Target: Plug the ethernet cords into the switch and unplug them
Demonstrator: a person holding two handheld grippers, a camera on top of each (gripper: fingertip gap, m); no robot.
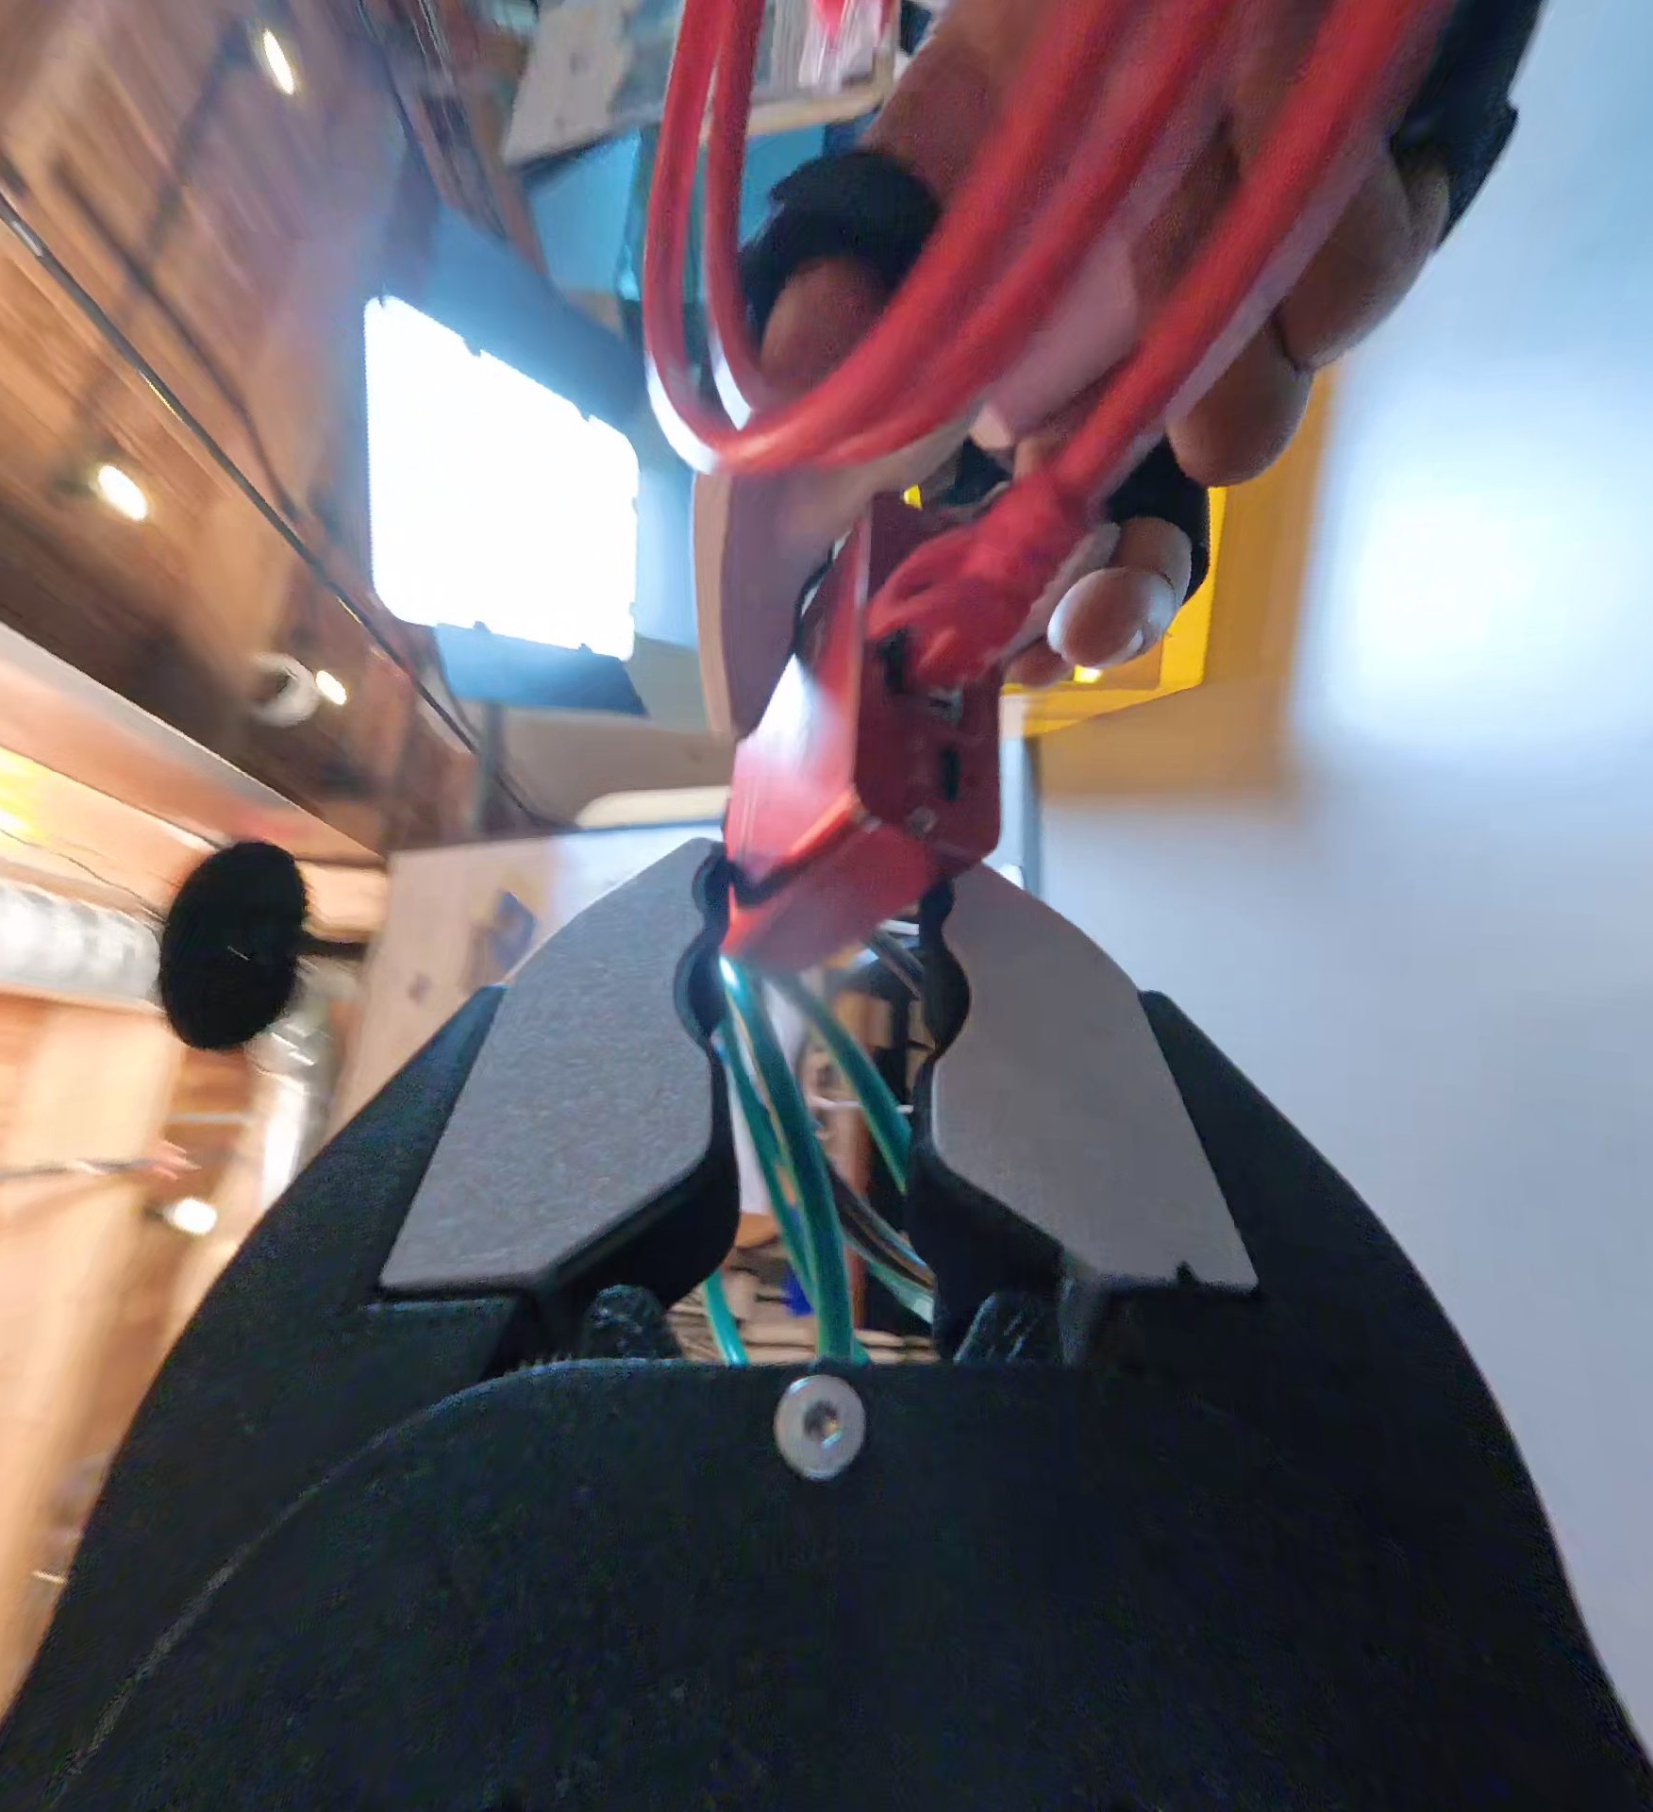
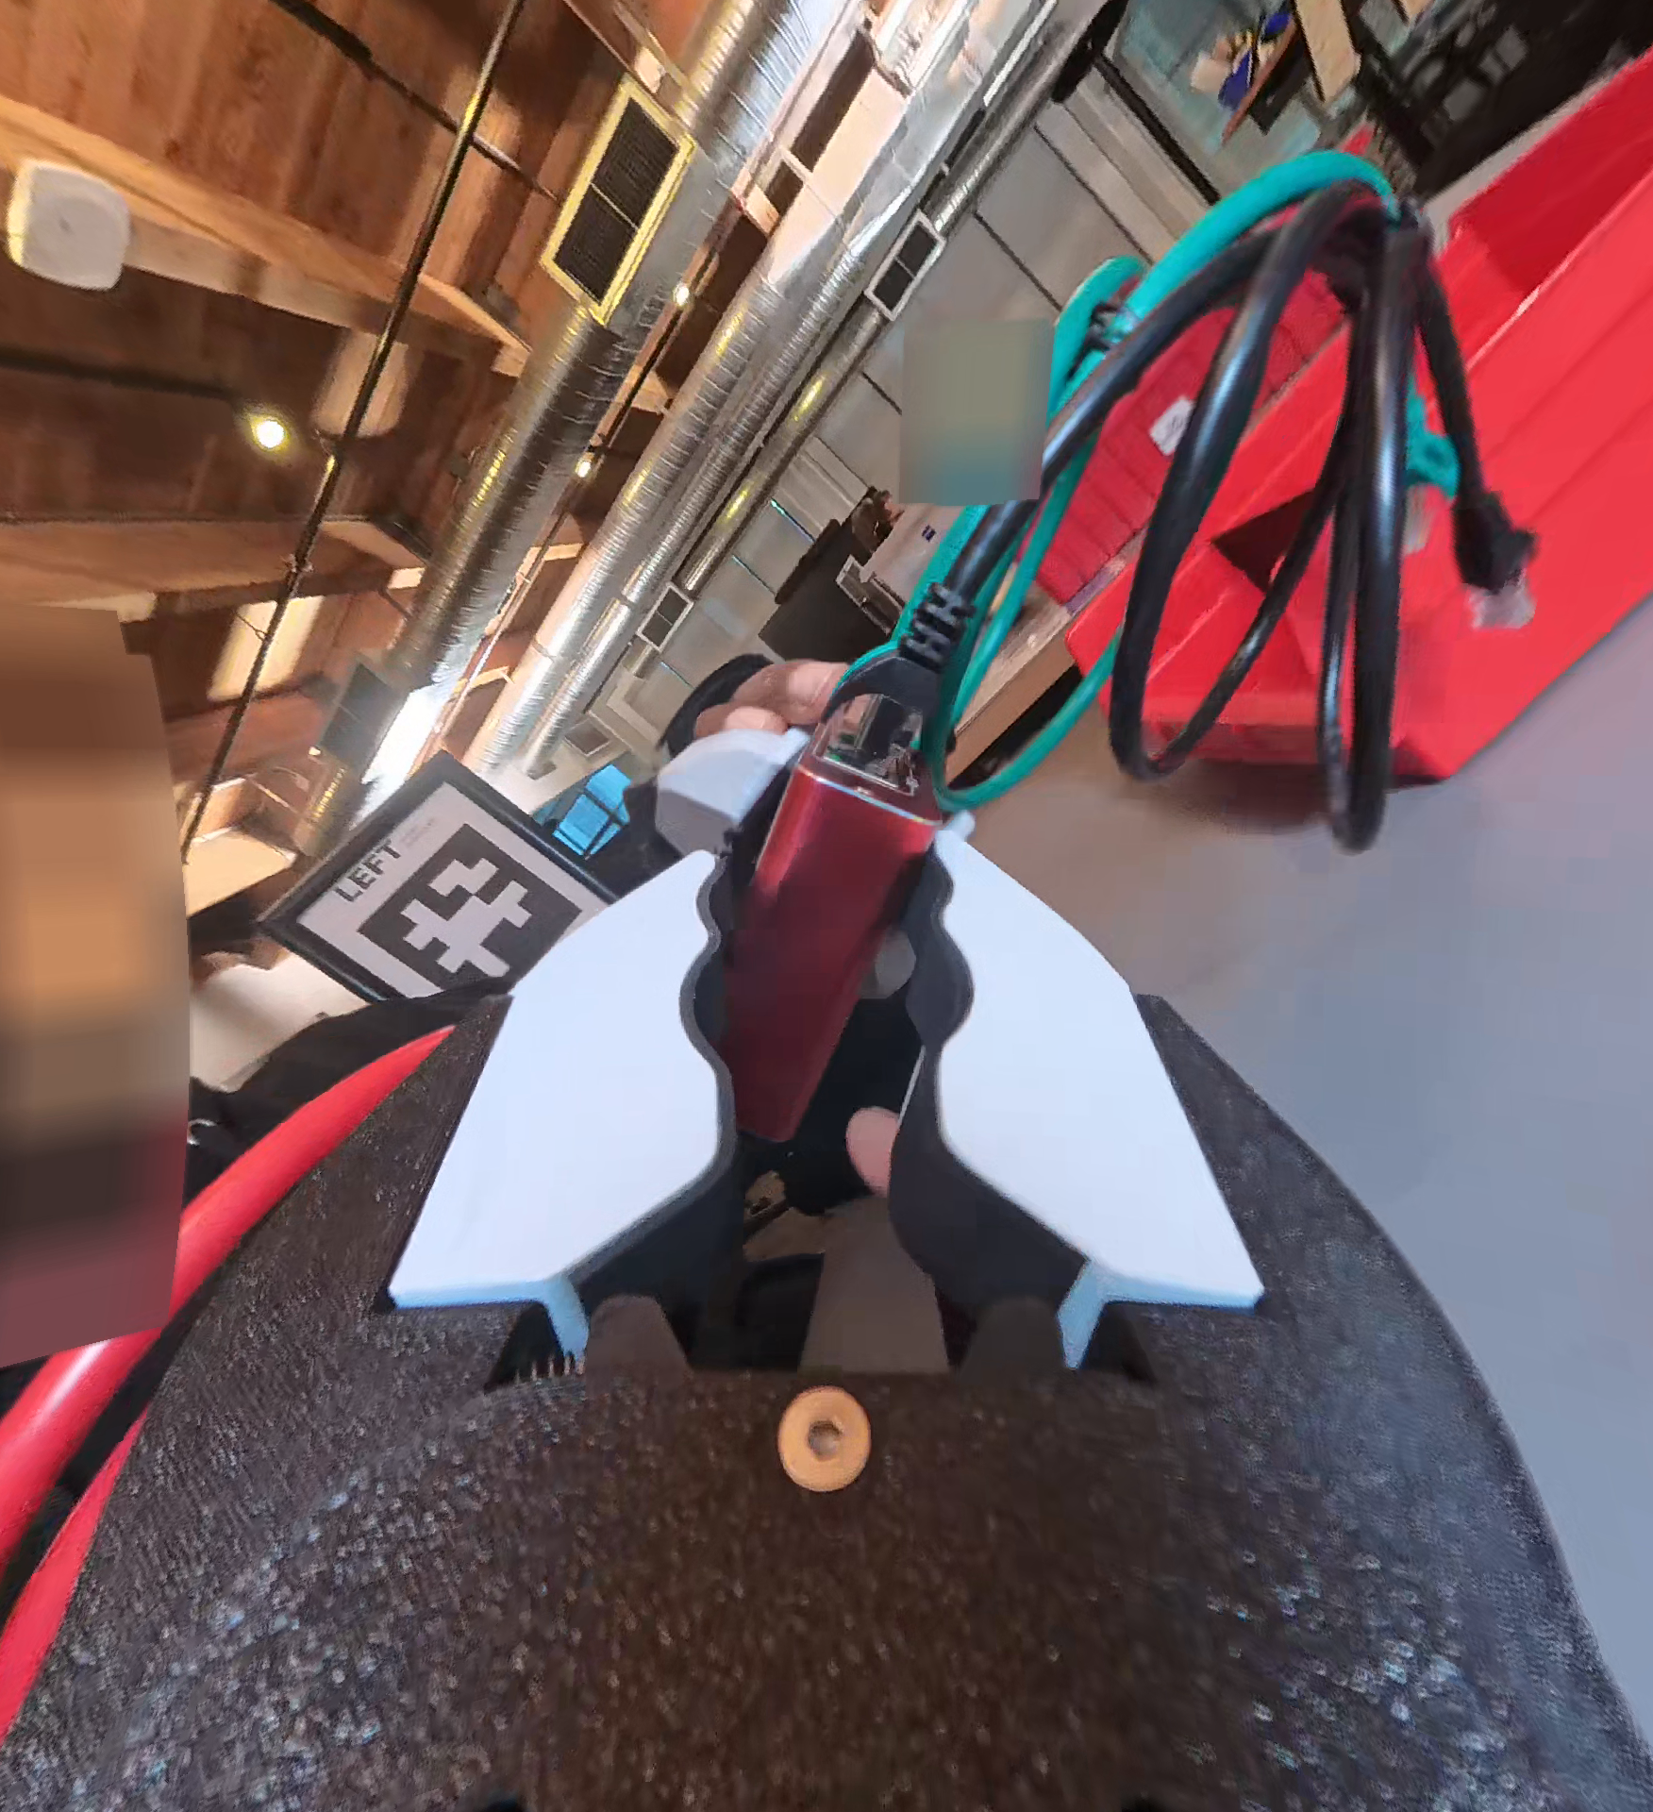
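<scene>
Here the left gripper is clamped on one end of the red switch, its tips pressing the case from both sides. A hand in a black fingerless glove reaches in from above, holding a red cord in several loops; its red plug sits at a port on the switch's face, pushed by a fingertip. Whether the plug is fully seated cannot be told. Green cords run behind the left gripper's fingers. The background is smeared: wooden ceiling to the left, pale surface to the right.

In the right wrist view the right gripper is likewise closed on the switch, which stands tilted between the tips. A black cord is plugged into the switch's upper end; it coils off to the right, its free plug dangling. A green cord loops beside it. A red bin lies behind on the grey surface. A marker plate on the other gripper shows to the left, and a red loop curves past the lower left.
</scene>
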